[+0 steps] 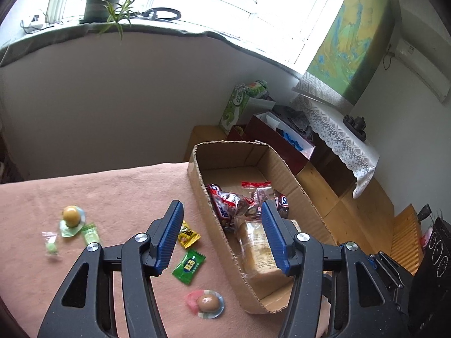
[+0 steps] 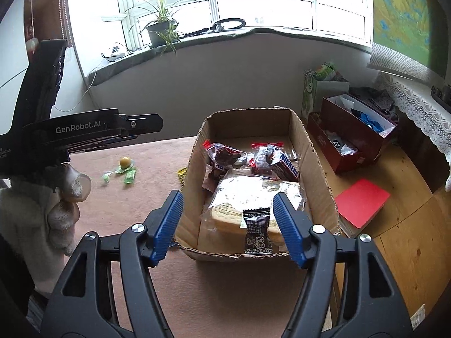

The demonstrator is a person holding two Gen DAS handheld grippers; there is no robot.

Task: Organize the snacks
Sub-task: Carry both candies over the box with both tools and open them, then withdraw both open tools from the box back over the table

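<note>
A cardboard box (image 1: 197,174) (image 2: 315,152) stands at the table's right edge and holds a bread pack (image 1: 258,249) (image 2: 248,194), a Snickers bar (image 2: 286,166), red-topped bags (image 1: 228,202) and a small black packet (image 2: 258,232). Loose on the pink cloth lie a yellow candy (image 1: 188,235), a green candy (image 1: 188,266), a pink-wrapped egg (image 1: 207,302), a yellow egg (image 1: 71,216) (image 2: 125,162) and small green sweets (image 1: 90,233). My left gripper (image 1: 221,236) is open above the box's left wall. My right gripper (image 2: 227,224) is open above the box's near end, the black packet between its fingers, free.
The left gripper's body (image 2: 79,129) and gloved hand (image 2: 42,214) show at the left of the right wrist view. Beside the table on the wooden floor are a dark red box (image 2: 352,129), a red book (image 2: 362,198) and a green bag (image 1: 235,107).
</note>
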